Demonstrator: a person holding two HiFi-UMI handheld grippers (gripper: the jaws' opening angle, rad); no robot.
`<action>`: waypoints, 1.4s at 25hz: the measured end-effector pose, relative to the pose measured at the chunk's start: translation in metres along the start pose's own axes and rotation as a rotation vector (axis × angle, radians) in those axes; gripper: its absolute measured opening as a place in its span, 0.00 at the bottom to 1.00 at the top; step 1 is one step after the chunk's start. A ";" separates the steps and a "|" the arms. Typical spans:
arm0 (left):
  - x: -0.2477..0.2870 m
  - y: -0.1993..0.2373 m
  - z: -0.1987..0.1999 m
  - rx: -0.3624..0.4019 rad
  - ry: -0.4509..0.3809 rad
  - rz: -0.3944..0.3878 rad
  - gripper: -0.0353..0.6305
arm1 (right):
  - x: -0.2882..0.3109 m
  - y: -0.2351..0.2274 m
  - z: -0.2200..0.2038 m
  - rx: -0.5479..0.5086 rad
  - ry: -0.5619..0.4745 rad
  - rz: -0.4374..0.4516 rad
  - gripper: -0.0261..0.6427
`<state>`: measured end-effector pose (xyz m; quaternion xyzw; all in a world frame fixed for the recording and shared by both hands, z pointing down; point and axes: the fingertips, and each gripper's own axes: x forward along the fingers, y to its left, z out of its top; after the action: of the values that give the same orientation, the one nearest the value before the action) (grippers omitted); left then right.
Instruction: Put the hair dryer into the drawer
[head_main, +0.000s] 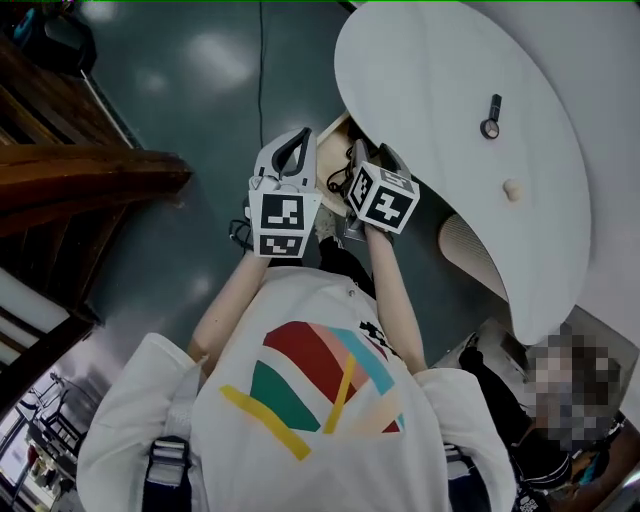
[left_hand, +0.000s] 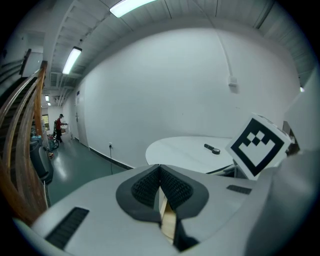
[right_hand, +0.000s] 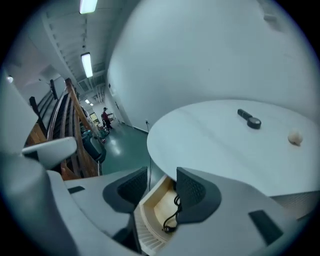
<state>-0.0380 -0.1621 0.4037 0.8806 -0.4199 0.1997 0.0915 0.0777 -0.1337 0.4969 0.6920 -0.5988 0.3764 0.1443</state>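
Observation:
The open wooden drawer (right_hand: 152, 210) juts out from under the round white table (right_hand: 220, 150). A black cord (right_hand: 173, 214) with its plug lies inside the drawer. The hair dryer's body is hidden from every view. My right gripper (right_hand: 162, 176) hangs above the drawer with its jaws apart and nothing between them. My left gripper (left_hand: 160, 169) has its pads pressed together, empty. In the head view the left gripper (head_main: 296, 138) and the right gripper (head_main: 371, 152) are side by side, raised in front of the drawer (head_main: 334, 130).
A small black tool (head_main: 491, 115) and a little beige ball (head_main: 512, 188) lie on the table (head_main: 450, 70). Wooden stair rails (head_main: 90, 180) rise at the left. Another person (head_main: 540, 420) stands at the lower right. The table's ribbed base (head_main: 465, 240) stands under its top.

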 end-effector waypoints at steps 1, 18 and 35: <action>-0.002 0.003 0.005 -0.001 -0.009 0.007 0.08 | -0.006 0.003 0.011 -0.004 -0.029 0.007 0.32; -0.031 0.022 0.089 0.004 -0.207 0.047 0.08 | -0.117 0.052 0.152 -0.106 -0.514 0.054 0.09; -0.047 0.014 0.130 0.066 -0.315 0.022 0.08 | -0.165 0.068 0.161 -0.230 -0.686 0.020 0.06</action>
<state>-0.0403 -0.1805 0.2657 0.8989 -0.4318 0.0739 -0.0064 0.0698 -0.1357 0.2568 0.7516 -0.6574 0.0540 0.0081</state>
